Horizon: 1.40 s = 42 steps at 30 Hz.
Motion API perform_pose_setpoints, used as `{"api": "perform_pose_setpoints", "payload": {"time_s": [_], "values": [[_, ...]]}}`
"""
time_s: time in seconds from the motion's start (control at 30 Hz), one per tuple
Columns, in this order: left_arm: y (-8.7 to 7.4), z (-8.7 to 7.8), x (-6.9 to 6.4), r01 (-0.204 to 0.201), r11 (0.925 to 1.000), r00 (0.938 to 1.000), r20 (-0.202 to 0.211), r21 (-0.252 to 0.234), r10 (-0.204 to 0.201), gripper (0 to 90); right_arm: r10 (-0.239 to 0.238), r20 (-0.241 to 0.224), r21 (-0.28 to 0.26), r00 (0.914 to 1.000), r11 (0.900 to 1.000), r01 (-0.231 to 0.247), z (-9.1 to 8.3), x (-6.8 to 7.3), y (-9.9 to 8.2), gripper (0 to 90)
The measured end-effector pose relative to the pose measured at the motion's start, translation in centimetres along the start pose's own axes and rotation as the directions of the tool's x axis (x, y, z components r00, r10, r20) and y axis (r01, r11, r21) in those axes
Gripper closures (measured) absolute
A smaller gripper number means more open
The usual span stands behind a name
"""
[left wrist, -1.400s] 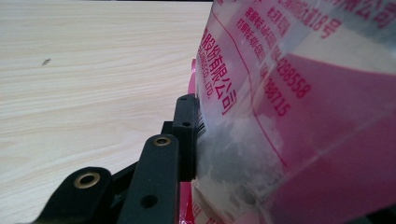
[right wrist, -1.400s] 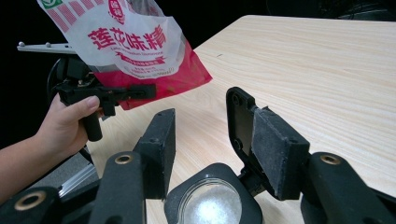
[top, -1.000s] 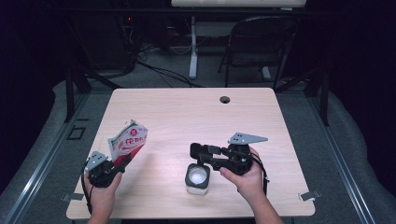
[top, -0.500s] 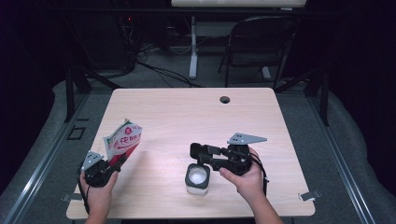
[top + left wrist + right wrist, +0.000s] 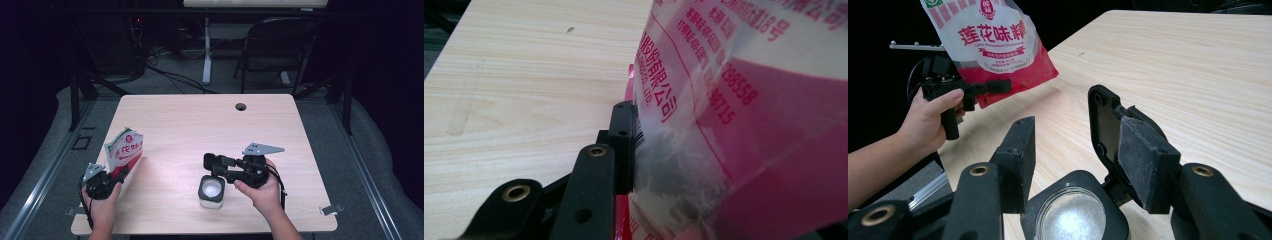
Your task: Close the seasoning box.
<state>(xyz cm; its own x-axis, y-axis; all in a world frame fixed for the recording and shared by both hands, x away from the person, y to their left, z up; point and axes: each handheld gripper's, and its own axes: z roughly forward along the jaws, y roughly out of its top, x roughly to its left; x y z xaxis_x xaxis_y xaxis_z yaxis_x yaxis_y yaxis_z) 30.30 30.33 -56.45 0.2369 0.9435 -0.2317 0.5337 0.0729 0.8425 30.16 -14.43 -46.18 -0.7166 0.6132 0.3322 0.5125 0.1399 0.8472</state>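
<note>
1. The bench (image 5: 210, 125) is light wood and carries little: a small square jar (image 5: 211, 191) near the front edge, right of the middle, and a cable hole (image 5: 241, 106) near the far edge.

2. The bag (image 5: 126, 150), white and red with printed characters, is held up over the front left part of the bench. It stands tilted, its top leaning away from the jar and well apart from it. From the right gripper view its top looks closed, though I cannot tell whether it has been cut open.

3. The left claw (image 5: 120, 173) pinches the bag by its lower red corner. In the left gripper view one black pad presses flat into the plastic, with white grains bunched behind the film.

4. The right claw (image 5: 212, 162) is spread, its jaws hanging just above the jar's rim, one to each side, with neither pad touching it.

5. The jar is open at the top and shows white powder low inside.

6. Judged from this, the bag is picked up and the jar stands ready. What is left is to bring the bag over the jar, steady the jar, and tip the grains in; none of the pouring looks under way.
</note>
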Motion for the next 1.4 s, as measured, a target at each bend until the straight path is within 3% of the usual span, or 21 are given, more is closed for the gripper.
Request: {"api": "perform_pose_setpoints", "payload": {"time_s": [0.53, 0.97, 1.4], "values": [[-0.9, 0.8, 1.3, 0.025, 0.9990, 0.9986, -0.048, 0.037, -0.024, 72.9, 0.010, 0.001, -0.007, 1.0000, 0.9999, -0.010, 0.0, -0.1, 0.0, 49.2], [-1.1, 1.0, 1.5, 0.041, 0.9980, 0.9980, -0.051, 0.047, -0.039, 69.7, 0.009, 0.001, -0.002, 1.0000, 1.0000, -0.009, 0.0, -0.2, 0.0, 49.2], [-0.9, 0.7, 1.3, 0.055, 0.9984, 0.9975, -0.045, 0.015, -0.054, 43.5, 0.011, 0.005, -0.002, 0.9999, 0.9999, -0.011, 0.0, -0.2, -0.1, 49.1]]}}
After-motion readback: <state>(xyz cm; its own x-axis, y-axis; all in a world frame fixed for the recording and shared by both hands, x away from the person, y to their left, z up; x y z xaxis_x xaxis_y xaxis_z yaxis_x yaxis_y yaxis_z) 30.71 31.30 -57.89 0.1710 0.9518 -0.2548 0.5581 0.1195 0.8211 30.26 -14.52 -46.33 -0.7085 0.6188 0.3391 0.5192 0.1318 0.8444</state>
